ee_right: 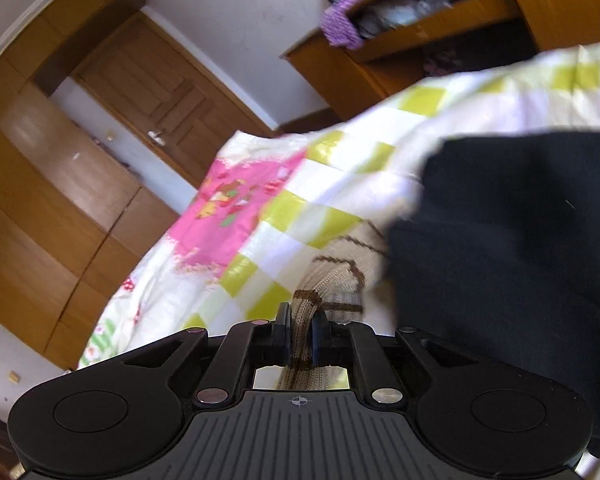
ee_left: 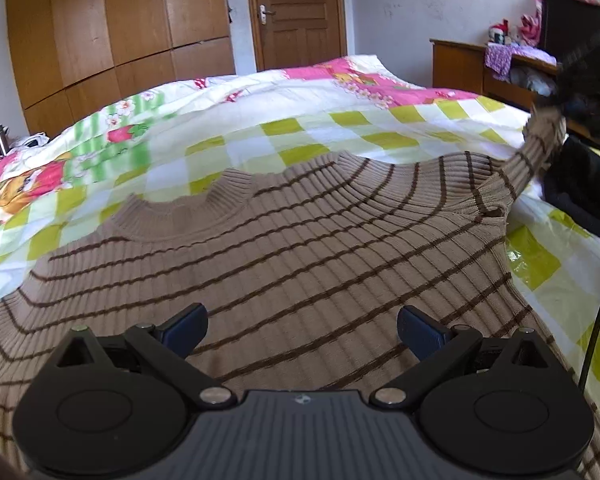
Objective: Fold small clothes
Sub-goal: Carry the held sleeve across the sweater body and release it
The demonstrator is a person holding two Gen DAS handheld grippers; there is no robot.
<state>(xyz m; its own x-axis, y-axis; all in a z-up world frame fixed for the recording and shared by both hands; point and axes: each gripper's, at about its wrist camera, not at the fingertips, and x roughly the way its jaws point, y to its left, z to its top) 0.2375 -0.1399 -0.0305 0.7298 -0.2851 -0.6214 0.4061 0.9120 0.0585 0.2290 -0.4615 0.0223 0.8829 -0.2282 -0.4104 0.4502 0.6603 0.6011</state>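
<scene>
A tan ribbed sweater with thin brown stripes point(ee_left: 284, 248) lies flat on the bed, its collar point(ee_left: 188, 206) toward the far side. My left gripper point(ee_left: 302, 326) is open just above the sweater's body, holding nothing. The sweater's right sleeve point(ee_left: 536, 152) is lifted off the bed toward the right. My right gripper point(ee_right: 300, 330) is shut on the sleeve's cuff point(ee_right: 304, 320); it also shows in the left wrist view point(ee_left: 556, 108) at the raised sleeve end.
The bed is covered by a quilt point(ee_left: 340, 136) with green checks and pink patches. A dark garment point(ee_right: 512, 248) lies at the bed's right side. A wooden shelf unit point(ee_left: 500, 76), wardrobe point(ee_left: 100, 28) and door point(ee_left: 296, 12) stand beyond.
</scene>
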